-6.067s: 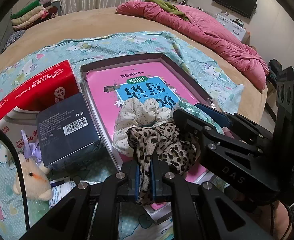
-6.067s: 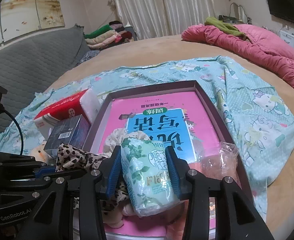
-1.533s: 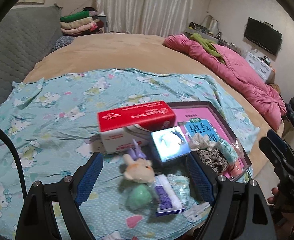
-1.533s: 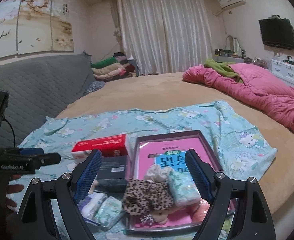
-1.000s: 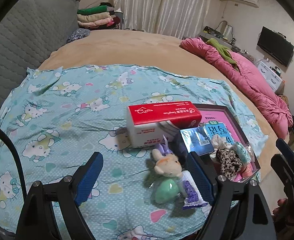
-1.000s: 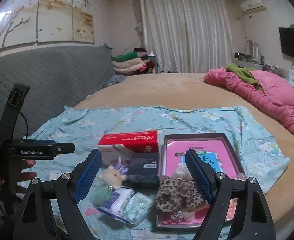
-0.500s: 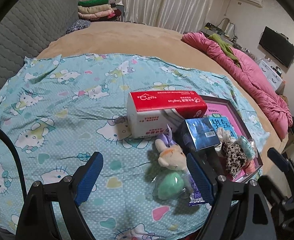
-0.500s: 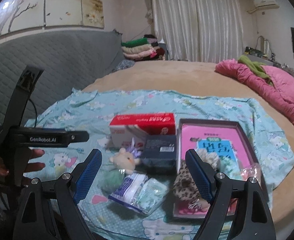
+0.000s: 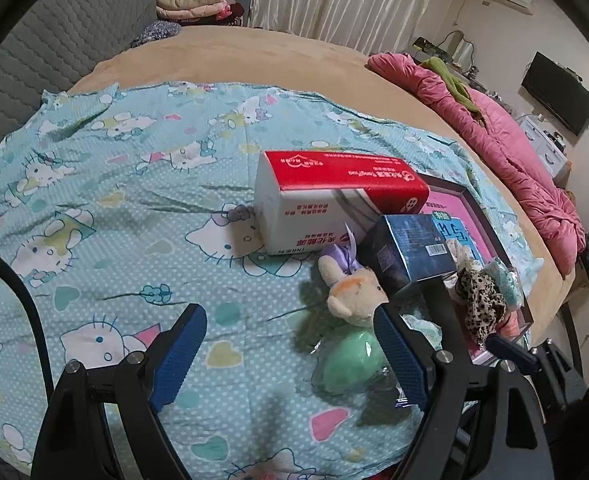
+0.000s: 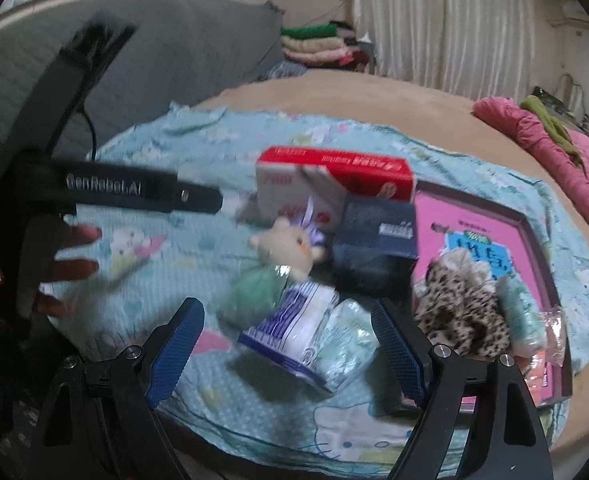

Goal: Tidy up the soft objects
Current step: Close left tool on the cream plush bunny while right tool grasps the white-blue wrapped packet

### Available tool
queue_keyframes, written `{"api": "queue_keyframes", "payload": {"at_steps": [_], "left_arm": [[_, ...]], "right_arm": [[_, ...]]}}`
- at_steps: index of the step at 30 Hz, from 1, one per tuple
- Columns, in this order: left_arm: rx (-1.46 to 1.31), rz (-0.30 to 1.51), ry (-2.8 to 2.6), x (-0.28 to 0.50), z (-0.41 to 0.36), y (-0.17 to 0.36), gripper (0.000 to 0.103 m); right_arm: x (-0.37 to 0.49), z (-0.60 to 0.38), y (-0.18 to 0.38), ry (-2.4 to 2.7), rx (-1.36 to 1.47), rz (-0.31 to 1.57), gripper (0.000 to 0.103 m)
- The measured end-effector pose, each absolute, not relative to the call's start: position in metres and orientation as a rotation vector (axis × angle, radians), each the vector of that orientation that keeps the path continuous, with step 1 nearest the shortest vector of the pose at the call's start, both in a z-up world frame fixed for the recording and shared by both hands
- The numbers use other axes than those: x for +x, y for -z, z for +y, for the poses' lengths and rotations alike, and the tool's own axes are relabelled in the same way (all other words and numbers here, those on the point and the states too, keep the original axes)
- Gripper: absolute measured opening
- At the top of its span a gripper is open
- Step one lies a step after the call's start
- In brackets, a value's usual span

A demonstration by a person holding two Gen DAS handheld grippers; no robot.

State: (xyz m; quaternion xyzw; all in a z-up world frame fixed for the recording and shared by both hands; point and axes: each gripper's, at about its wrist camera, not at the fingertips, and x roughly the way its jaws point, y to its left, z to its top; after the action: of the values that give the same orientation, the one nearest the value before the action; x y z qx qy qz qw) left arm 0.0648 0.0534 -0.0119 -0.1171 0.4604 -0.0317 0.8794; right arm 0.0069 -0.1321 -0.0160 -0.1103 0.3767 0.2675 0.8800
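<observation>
claws [image 9: 290,354] [image 10: 288,350] now empty and wide, scrunchie [image 10: 460,316] and tissue pack [image 10: 520,314] in tray [image 10: 534,232]

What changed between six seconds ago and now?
Both let go. The left hand-held gripper released the leopard scrunchie; the right hand-held gripper released the green floral tissue pack. Both items now lie in the tray, and both grippers are open, pulled back and aimed at the loose items left of it. The red tissue box, dark box and plush toy stayed put.
</observation>
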Motion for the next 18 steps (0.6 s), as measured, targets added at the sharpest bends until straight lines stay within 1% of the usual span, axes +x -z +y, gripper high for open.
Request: {"api": "queue_keyframes", "payload": {"at_steps": [7, 13, 18], "left_arm": [[-0.249, 0.982, 0.081, 0.068, 0.052, 0.024, 0.085], [-0.282, 0.998, 0.102, 0.075, 0.053, 0.034, 0.085], [-0.325, 1.014, 0.13, 0.084, 0.052, 0.039, 0.085]], "right_arm": [[0.013, -0.116, 0.046, -0.537, -0.343, 0.858, 0.087], [0.023, -0.11, 0.06, -0.482, -0.43, 0.856, 0.086], [0.031, -0.111, 0.065, -0.493, -0.439, 0.85, 0.087]]}}
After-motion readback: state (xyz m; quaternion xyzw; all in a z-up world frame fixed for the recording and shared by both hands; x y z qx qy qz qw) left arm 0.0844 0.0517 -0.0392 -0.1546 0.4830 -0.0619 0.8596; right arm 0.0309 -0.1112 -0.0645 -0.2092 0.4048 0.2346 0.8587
